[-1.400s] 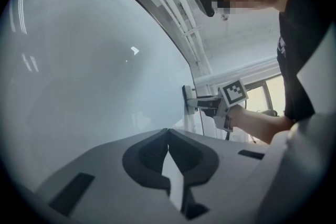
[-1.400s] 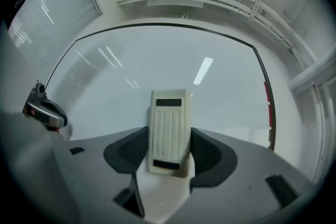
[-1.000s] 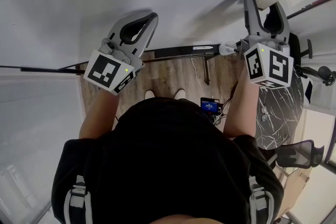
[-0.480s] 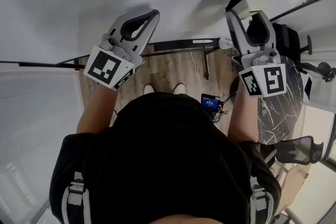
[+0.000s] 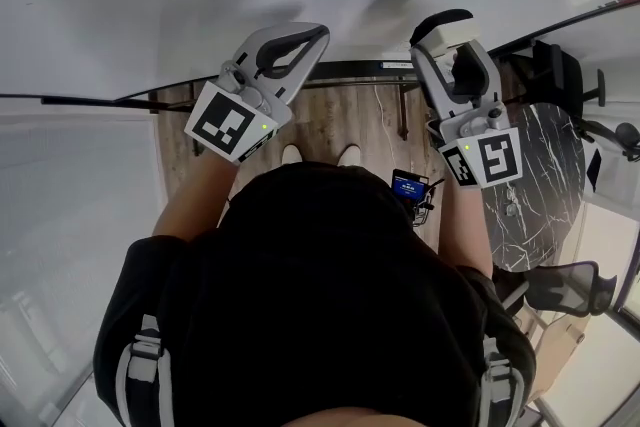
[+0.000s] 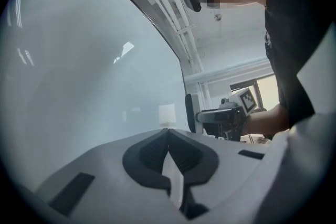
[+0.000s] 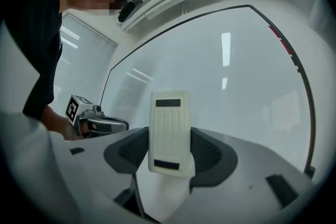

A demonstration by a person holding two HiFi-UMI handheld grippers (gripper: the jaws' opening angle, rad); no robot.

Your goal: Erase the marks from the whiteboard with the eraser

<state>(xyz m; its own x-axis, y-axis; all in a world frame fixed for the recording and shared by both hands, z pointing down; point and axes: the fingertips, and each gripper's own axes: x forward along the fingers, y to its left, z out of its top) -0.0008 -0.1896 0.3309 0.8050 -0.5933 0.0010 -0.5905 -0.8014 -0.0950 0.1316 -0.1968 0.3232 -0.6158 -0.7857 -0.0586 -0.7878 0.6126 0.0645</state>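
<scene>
The eraser (image 7: pixel 169 134) sits in the right gripper (image 7: pixel 169 140) in front of the whiteboard (image 7: pixel 236 86). In the right gripper view its long axis runs upright, its ribbed white back faces the camera, and in the head view its dark pad (image 5: pixel 440 18) is turned toward the board, though contact with the surface cannot be confirmed. The right gripper's jaws stand part open and are clamped on the eraser's two long sides. The left gripper (image 6: pixel 168 131) is held up near the whiteboard to the left, its jaws closed tip to tip with nothing between them.
</scene>
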